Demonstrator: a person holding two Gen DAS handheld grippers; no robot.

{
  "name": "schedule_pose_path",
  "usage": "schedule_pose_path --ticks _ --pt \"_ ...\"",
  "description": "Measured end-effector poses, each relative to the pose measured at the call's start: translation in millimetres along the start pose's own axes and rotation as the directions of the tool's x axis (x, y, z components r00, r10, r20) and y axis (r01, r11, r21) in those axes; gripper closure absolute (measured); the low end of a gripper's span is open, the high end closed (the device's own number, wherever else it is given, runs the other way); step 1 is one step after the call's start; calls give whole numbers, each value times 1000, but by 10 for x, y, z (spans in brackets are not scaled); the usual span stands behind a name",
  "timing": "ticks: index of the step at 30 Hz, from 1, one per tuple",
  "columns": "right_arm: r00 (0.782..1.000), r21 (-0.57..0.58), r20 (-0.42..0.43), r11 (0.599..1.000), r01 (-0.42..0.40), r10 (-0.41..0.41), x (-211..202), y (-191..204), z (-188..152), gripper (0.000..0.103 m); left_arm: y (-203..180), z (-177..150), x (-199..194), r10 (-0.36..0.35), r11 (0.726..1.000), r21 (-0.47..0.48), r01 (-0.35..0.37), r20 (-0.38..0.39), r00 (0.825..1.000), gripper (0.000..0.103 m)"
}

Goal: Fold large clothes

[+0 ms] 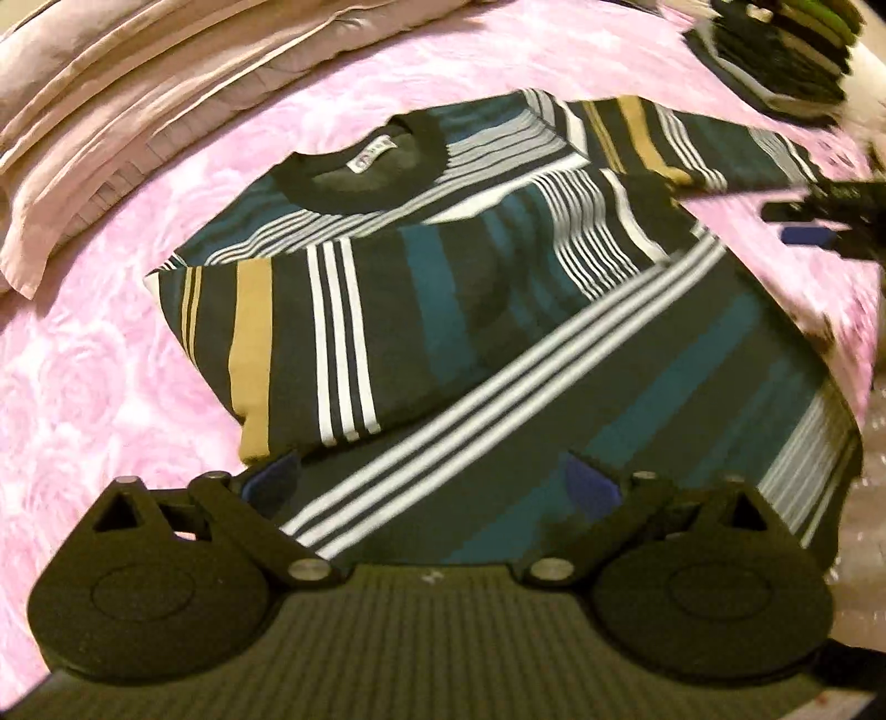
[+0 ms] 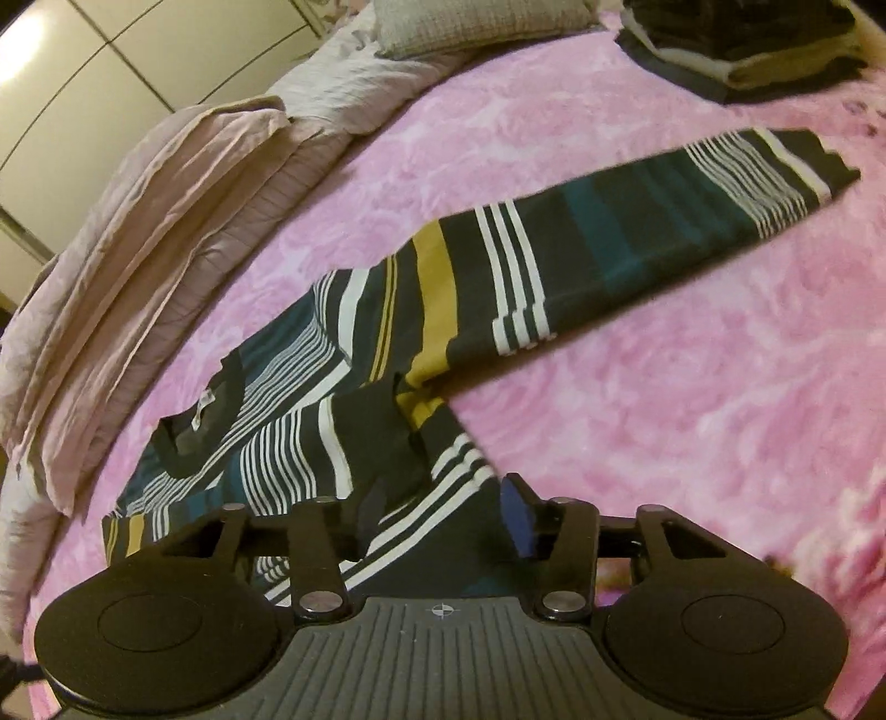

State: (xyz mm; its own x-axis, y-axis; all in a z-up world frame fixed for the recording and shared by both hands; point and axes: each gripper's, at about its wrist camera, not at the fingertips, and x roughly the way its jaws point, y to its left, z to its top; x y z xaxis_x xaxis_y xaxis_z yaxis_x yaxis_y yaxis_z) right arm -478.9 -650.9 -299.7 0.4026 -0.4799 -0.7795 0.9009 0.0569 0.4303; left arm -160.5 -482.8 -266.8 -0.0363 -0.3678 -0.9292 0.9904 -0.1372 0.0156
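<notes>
Your striped sweater (image 1: 498,310) lies flat on the pink bed cover (image 1: 83,387), one sleeve folded across it. Its white neck label (image 1: 370,158) is too blurry to read. Both your left tool (image 1: 432,487) and right tool (image 2: 443,515) are spread wide, holding nothing.

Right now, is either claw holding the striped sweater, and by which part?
Neither holds it. The left claw and right claw are both open above the striped sweater, which lies flat on the pink bedspread.

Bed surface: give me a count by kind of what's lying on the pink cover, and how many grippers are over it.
Striped sweater: 1
Stack of folded dark clothes: 1
Folded beige bedding: 1
Grey pillow: 1
Grippers: 2, left gripper, right gripper
Total: 6, all on or over the pink cover.
</notes>
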Motion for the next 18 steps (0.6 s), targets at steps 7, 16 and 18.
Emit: schedule_pose_path --ticks 7,16,18 --pt "984 -116 -115 982 -149 136 383 62 74 57 -339 302 304 36 999 0 -36 6 999 9" --pt "973 -156 -187 974 -167 137 1011 116 82 93 -720 425 508 64 998 -16 -65 -58 996 9" --pt "972 -95 -186 982 -163 144 931 46 140 103 -756 435 484 62 998 -15 -64 -68 996 9"
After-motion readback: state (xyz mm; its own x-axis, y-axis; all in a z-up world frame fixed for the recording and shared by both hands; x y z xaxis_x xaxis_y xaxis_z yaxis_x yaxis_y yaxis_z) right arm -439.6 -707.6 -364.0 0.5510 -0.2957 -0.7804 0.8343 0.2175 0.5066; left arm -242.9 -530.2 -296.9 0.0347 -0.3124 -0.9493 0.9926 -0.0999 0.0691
